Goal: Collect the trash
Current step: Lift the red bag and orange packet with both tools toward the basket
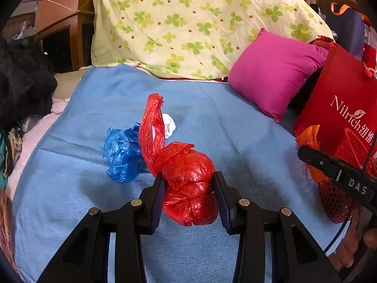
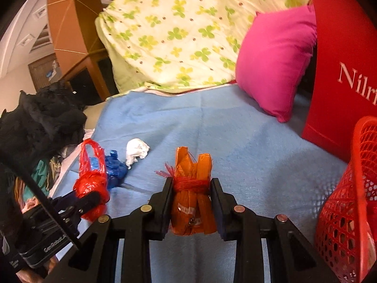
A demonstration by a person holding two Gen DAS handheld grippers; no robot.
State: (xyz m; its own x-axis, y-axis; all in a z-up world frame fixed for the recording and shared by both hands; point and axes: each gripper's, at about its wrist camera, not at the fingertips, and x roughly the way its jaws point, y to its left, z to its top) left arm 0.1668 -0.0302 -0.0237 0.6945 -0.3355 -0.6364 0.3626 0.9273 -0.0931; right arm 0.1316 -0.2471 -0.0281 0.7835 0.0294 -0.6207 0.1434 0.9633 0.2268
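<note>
Red crumpled plastic bag bundle (image 1: 189, 184) clamped between pads of left gripper (image 1: 189, 186), handle loop sticking up, lifted above light blue blanket (image 1: 212, 108). Orange wrapper bundle tied with red string (image 2: 192, 200) pinched in right gripper (image 2: 191, 195), jaws narrow. Crumpled blue plastic bag (image 1: 120, 153) and white paper wad (image 1: 169, 123) lie on blanket beyond, left of centre. Red mesh basket (image 2: 348, 200) near right; red paper shopping bag (image 2: 341, 70) behind it. Magenta cushion (image 1: 275, 70) and clover-print quilt (image 1: 200, 23) far; black fuzzy garment (image 2: 42, 122) left.
</note>
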